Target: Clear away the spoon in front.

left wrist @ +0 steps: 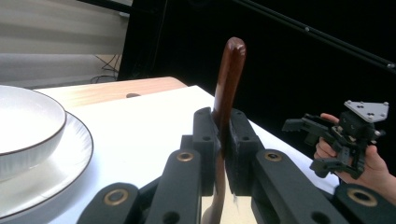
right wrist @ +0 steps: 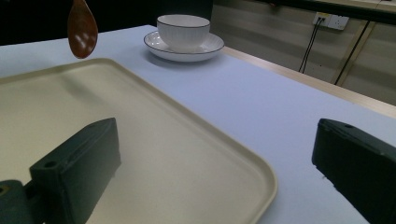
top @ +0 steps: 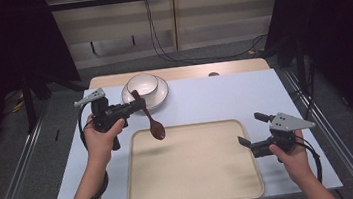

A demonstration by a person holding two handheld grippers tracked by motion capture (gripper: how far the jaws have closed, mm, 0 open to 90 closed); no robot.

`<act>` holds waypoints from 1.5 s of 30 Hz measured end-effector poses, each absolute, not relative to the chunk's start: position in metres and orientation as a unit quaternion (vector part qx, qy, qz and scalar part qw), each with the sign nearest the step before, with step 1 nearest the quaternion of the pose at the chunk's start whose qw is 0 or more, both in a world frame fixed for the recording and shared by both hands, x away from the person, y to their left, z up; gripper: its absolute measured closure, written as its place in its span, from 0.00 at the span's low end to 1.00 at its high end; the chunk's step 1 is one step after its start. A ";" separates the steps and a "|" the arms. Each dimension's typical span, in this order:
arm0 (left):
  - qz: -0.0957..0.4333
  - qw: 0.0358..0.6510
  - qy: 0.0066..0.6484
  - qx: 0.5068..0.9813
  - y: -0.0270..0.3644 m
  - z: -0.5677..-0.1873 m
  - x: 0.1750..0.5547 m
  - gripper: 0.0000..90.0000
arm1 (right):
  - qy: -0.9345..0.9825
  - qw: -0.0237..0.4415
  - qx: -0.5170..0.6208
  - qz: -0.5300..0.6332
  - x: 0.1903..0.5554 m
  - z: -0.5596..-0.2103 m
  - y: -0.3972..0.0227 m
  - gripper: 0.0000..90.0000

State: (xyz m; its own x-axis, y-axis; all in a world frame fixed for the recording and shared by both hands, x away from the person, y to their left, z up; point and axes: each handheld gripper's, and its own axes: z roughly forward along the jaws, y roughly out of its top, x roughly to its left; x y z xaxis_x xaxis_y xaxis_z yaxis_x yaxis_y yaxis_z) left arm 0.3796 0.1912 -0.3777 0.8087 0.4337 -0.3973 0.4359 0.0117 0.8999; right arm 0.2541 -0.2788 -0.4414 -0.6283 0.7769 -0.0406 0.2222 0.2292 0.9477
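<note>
The left gripper (top: pixel 137 105) is up in the air above the worktop (top: pixel 224 94), near the far left corner of the tray (top: pixel 192 165). Its 2 jaws are clenched tight on the handle of a brown wooden spoon (top: pixel 149 117). In the left gripper view the handle (left wrist: pixel 228 88) sticks up between the 2 black jaws, and both jaws press on it. The spoon hangs tilted, with its round end pointing down. That round end floats just over the far left corner of the tray and does not touch it. In the right gripper view the round end (right wrist: pixel 82 29) hangs in the air above the tray's far edge.

The tray is cream and lies flat on the near half of the worktop. Behind it, near the far edge of the worktop, a white bowl (top: pixel 142 84) sits on a white plate (top: pixel 160 97).

The right gripper (top: pixel 253 131) is low at the right edge of the tray, held in the person's right hand (top: pixel 292 159). Its 2 jaws are released and stand wide apart, with nothing between them. One jaw is over the tray and the other is over the worktop beside it.
</note>
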 end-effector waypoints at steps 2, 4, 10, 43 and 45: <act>-0.004 0.641 0.308 0.704 0.191 -0.378 0.378 0.93 | 0.737 0.267 0.337 0.521 0.254 -0.442 -0.278 0.01; -0.004 0.640 0.309 0.703 0.191 -0.378 0.376 0.93 | 0.738 0.267 0.335 0.522 0.255 -0.442 -0.278 0.01; -0.018 0.641 0.304 0.704 0.192 -0.382 0.371 0.93 | 0.737 0.269 0.337 0.521 0.254 -0.442 -0.278 0.01; -0.059 0.625 0.283 0.726 0.177 -0.399 0.348 0.93 | 0.740 0.272 0.335 0.516 0.255 -0.442 -0.278 0.01; -0.066 0.626 0.283 0.724 0.176 -0.401 0.346 0.93 | 0.740 0.271 0.335 0.516 0.255 -0.442 -0.278 0.01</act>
